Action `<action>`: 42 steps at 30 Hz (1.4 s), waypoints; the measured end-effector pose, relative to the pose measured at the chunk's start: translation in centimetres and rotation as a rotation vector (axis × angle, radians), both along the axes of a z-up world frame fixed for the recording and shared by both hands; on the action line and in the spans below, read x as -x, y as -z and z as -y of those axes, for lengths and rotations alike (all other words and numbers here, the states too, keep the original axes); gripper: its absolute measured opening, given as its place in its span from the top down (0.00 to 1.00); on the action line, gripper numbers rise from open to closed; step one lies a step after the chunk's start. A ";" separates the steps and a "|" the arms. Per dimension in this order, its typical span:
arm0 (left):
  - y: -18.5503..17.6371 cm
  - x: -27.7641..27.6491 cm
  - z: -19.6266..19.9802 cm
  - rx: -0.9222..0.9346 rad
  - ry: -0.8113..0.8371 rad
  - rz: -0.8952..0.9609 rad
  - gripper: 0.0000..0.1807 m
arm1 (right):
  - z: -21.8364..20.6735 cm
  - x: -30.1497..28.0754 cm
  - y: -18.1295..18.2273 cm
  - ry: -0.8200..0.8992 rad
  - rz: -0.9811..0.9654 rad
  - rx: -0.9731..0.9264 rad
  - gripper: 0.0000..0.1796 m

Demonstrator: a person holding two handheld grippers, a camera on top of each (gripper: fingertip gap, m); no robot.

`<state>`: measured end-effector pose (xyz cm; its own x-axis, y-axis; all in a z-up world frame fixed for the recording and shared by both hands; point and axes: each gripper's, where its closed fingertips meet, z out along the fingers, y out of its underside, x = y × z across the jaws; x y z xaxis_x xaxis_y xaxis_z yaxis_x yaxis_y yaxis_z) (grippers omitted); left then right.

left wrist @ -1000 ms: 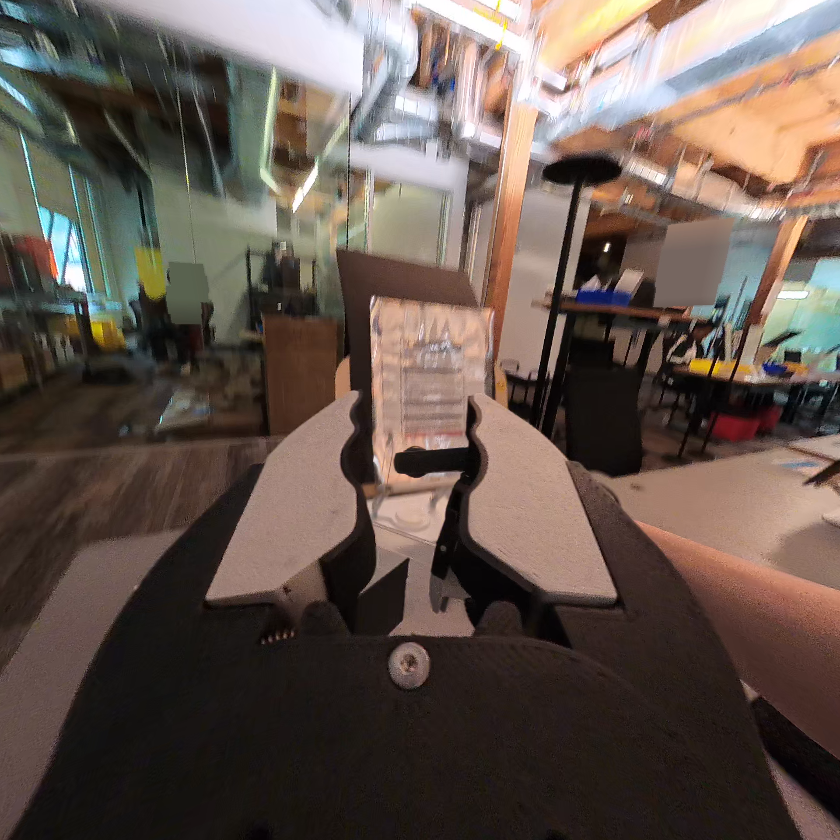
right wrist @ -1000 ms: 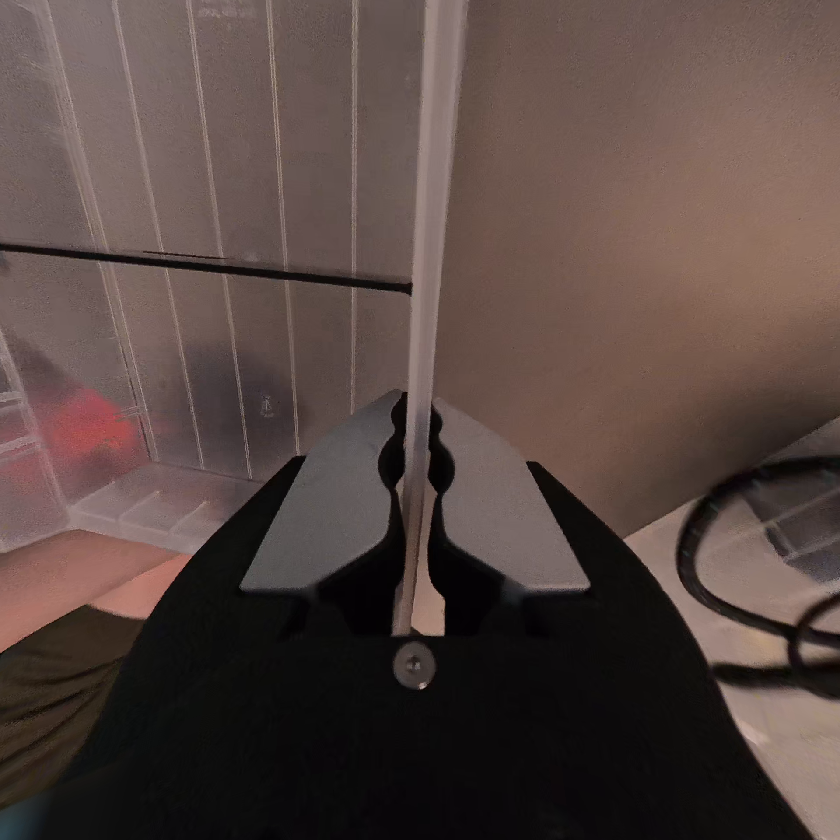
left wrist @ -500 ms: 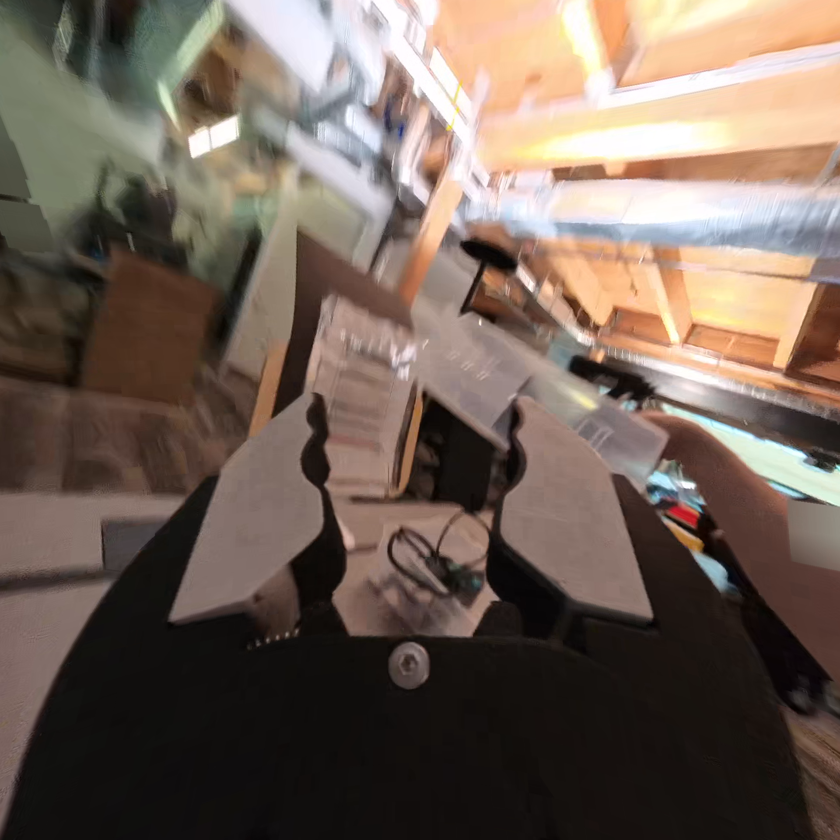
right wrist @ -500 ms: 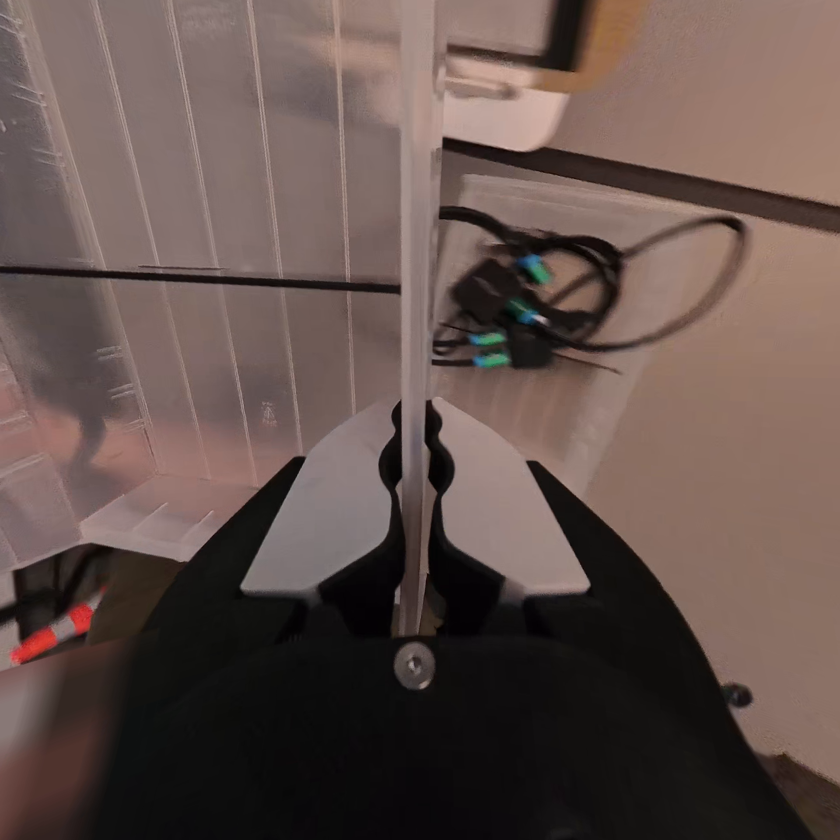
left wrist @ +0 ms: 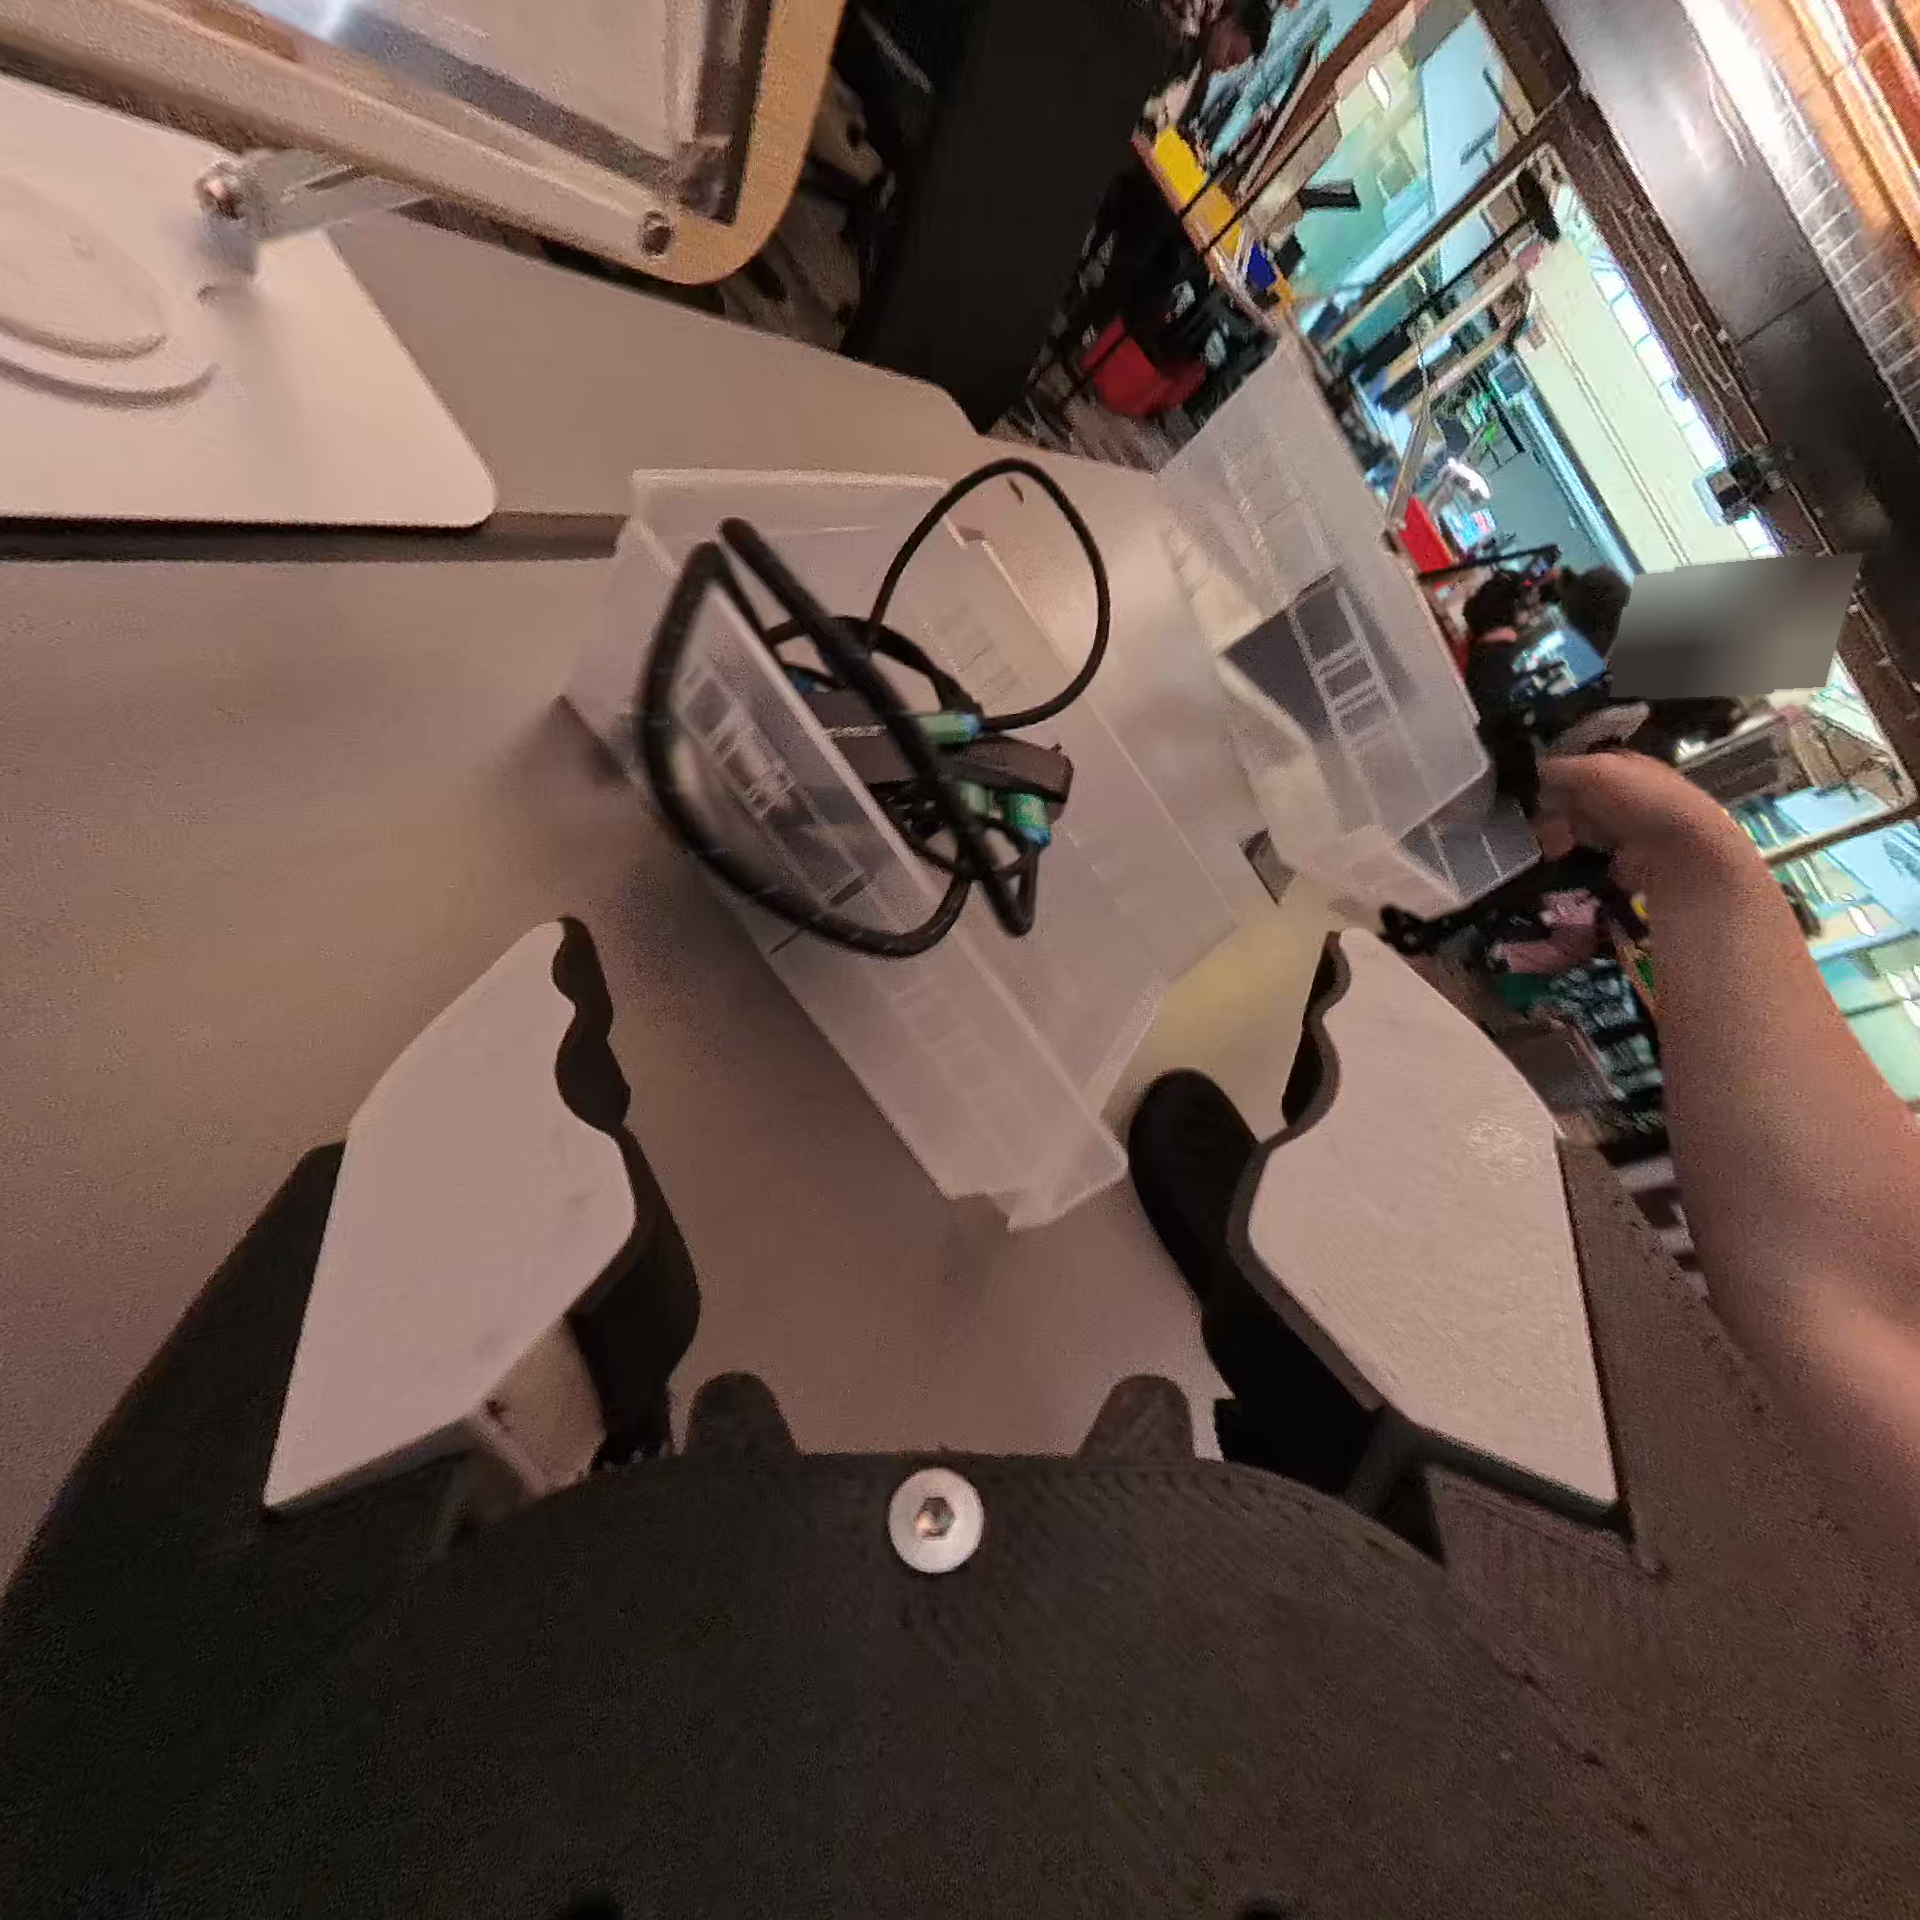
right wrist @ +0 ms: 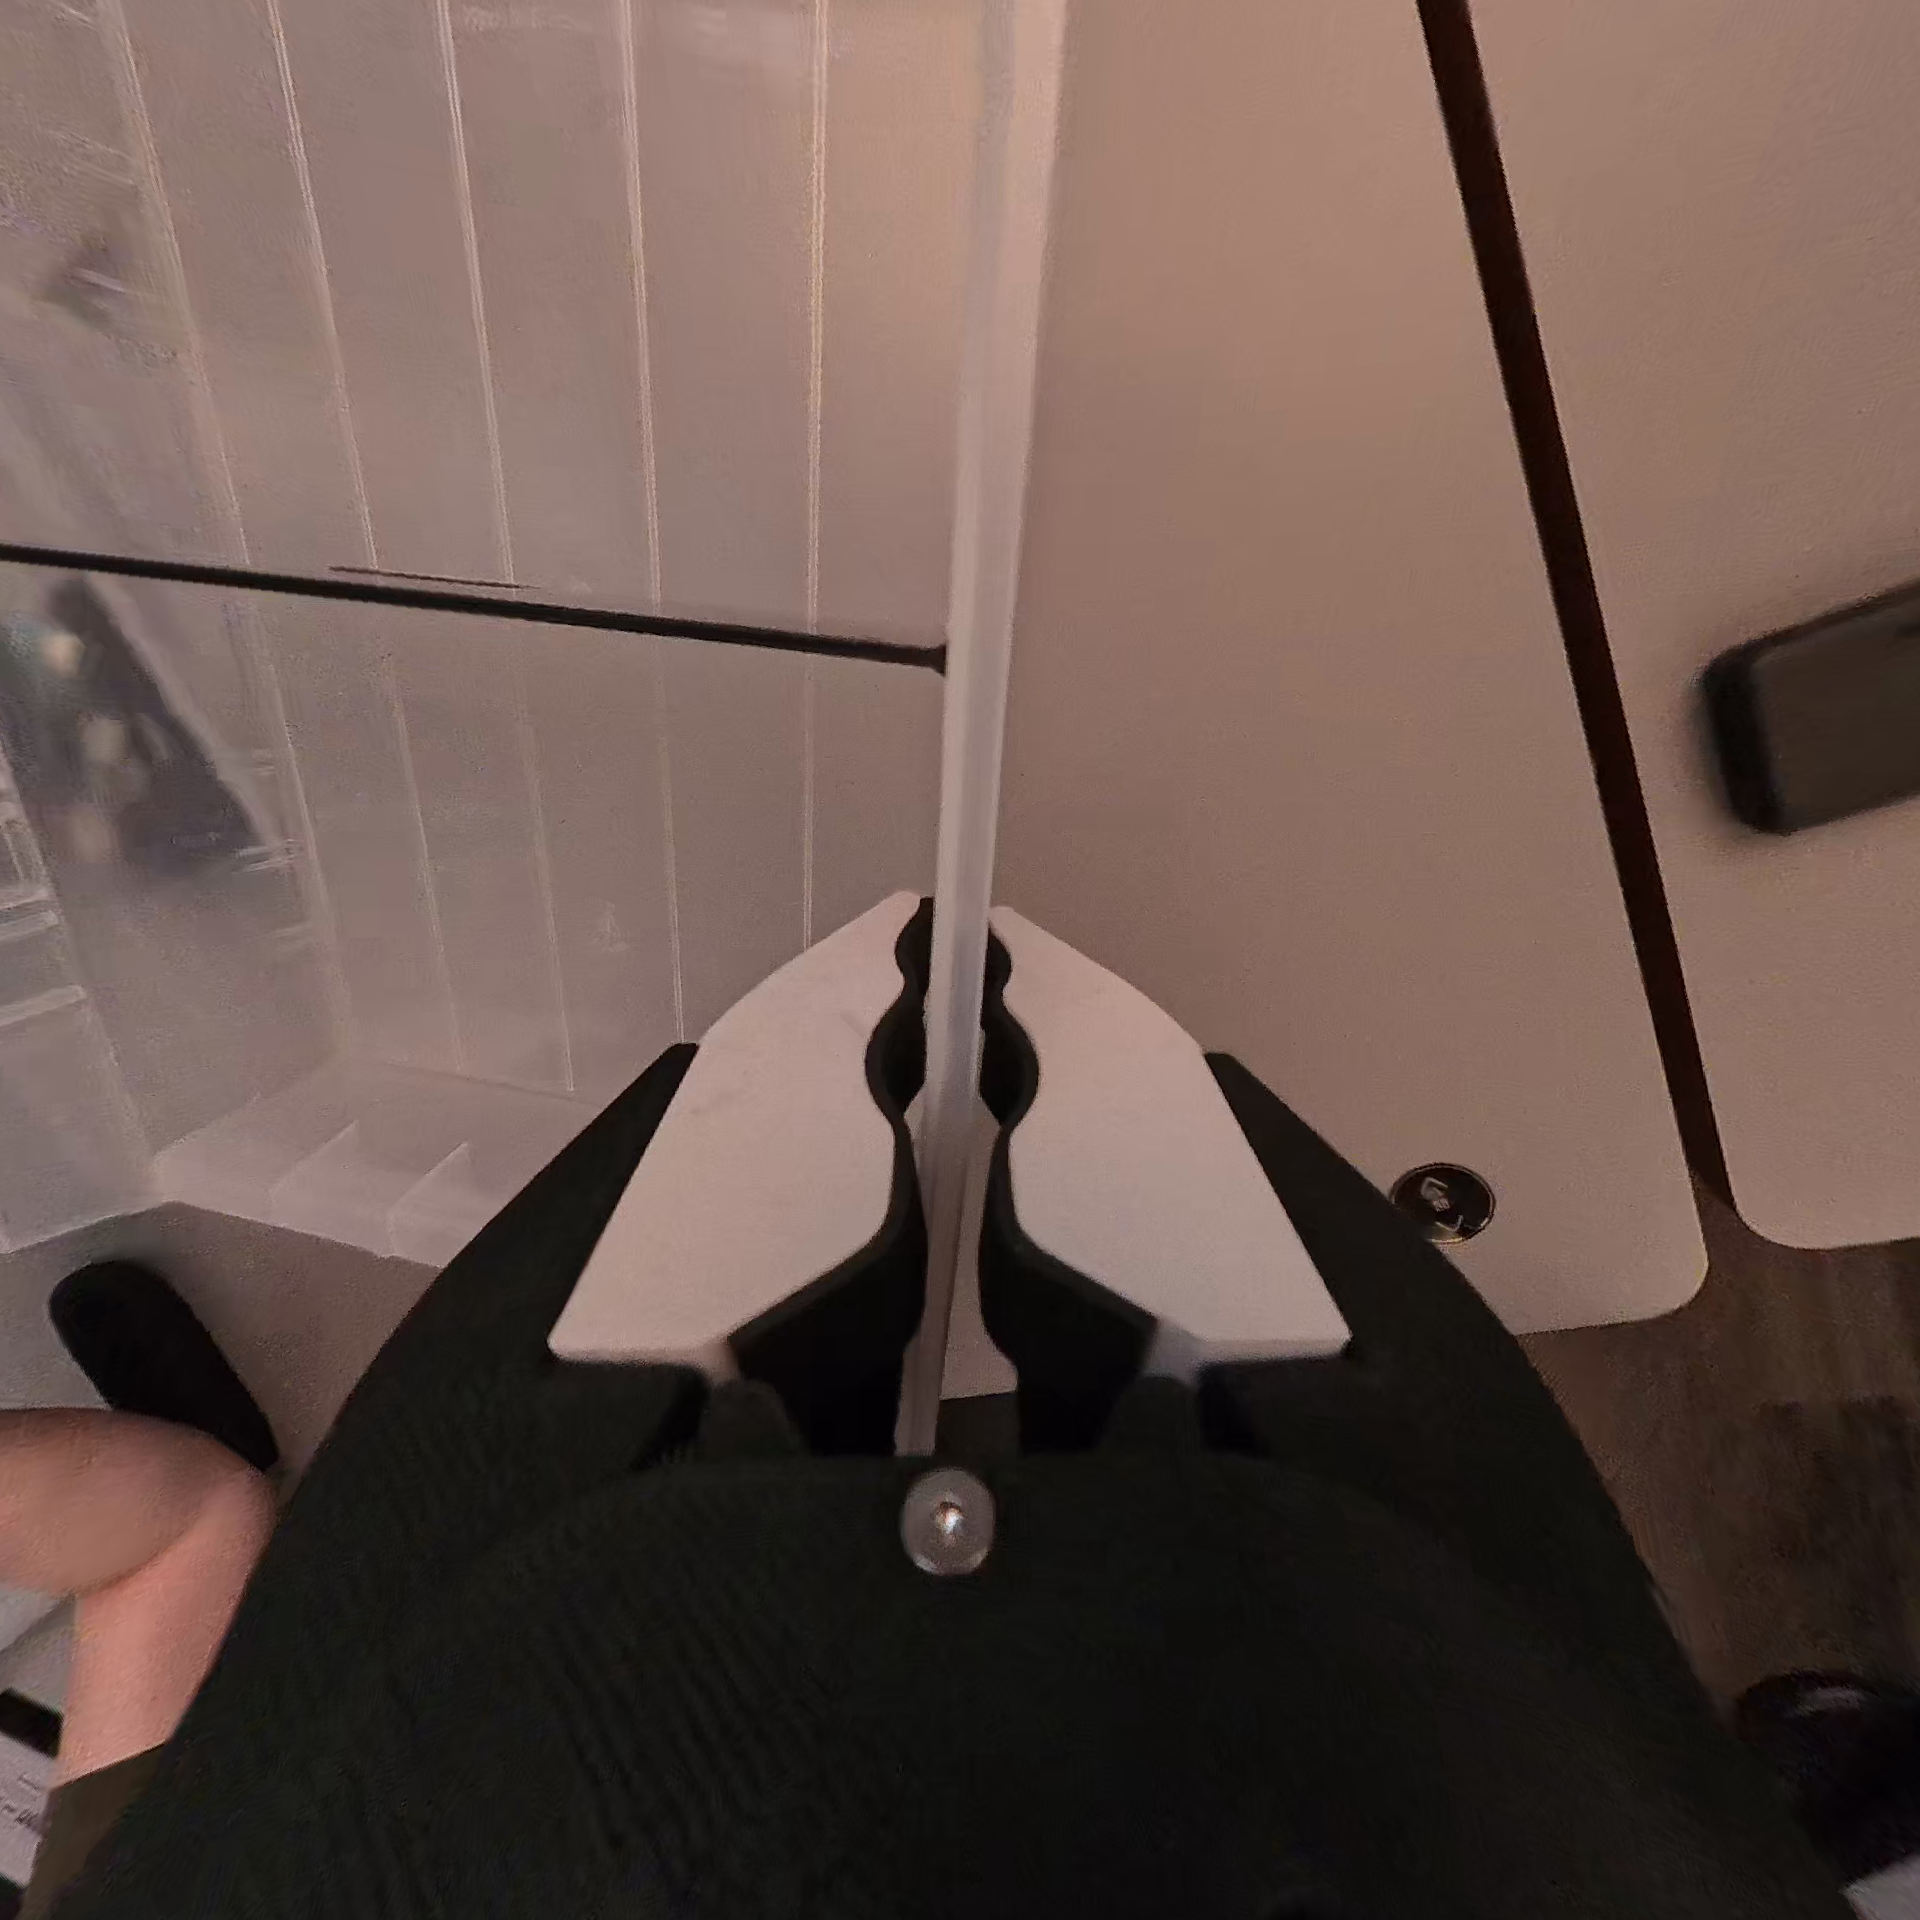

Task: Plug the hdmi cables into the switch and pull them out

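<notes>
Several black hdmi cables w/ green-capped plugs lie tangled around a dark flat box, prob. the switch, inside a clear plastic bin at frame centre of the left wrist view; bin rests on the grey table. Nothing plugged in yet as far as I can tell.

Step in hand, my read: lid removal, then reaching for the contents. To do it well: park the lid well apart from the bin so it won't foul the cables, then go for one plug body, not the cord, since the tangle will drag the rest along.

Left gripper: fingers spread wide, holding nothing, hovering just short of the bin's near end, pointed down at the table, view rolled.

Right gripper: clamped tight on the edge of the clear lid, which runs edge-on up the frame centre. In the left wrist view that lid hangs at upper right, lifted clear of the bin, w/ a person's bare forearm at right edge.

White stand base upper left.
</notes>
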<state>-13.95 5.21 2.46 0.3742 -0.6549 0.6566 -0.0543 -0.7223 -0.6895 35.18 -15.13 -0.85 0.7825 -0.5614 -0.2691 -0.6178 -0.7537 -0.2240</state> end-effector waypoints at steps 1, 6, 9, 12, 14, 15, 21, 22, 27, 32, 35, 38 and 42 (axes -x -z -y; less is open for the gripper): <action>0.5 -1.4 0.7 -0.030 -0.012 -0.012 0.31 | 0.6 -0.4 1.3 0.010 -0.011 0.014 0.96; 4.7 -5.7 4.0 -0.092 0.056 -0.197 0.29 | 1.8 -0.9 5.6 0.001 -0.047 0.060 0.96; 6.8 -6.5 3.9 -0.140 0.028 -0.271 0.30 | 1.6 -0.7 6.9 -0.029 -0.058 0.070 0.96; 9.8 -7.9 5.5 -0.084 0.117 -0.372 0.27 | 0.9 -0.5 7.6 -0.059 -0.042 0.080 0.96; 11.7 -8.1 5.6 -0.090 0.135 -0.467 0.27 | 0.5 -0.1 7.9 -0.083 -0.033 0.094 0.96; 12.3 -8.0 5.4 -0.095 0.136 -0.505 0.27 | 0.3 0.0 8.1 -0.099 -0.026 0.102 0.96; 12.5 -7.5 5.7 0.031 0.237 -0.484 0.34 | -0.5 1.0 9.1 -0.184 0.022 0.142 0.96; 12.3 -7.1 5.7 0.052 0.258 -0.476 0.40 | -0.4 1.1 9.4 -0.196 0.030 0.154 0.96; 10.2 -3.7 3.9 0.080 0.292 -0.433 0.82 | -0.6 1.7 10.2 -0.218 0.032 0.151 0.96; 10.0 1.6 0.0 0.015 0.209 -0.555 0.94 | -0.9 2.2 10.7 -0.223 0.027 0.146 0.96; 10.0 5.7 -2.6 -0.017 0.129 -0.630 0.96 | -1.0 2.7 10.9 -0.250 0.033 0.160 0.96; 9.9 10.2 -4.8 -0.011 0.042 -0.668 0.96 | -1.3 3.7 11.3 -0.281 0.017 0.177 0.96; 9.8 14.7 -5.4 0.049 0.003 -0.658 0.95 | -2.6 5.0 11.7 -0.293 0.009 0.163 0.96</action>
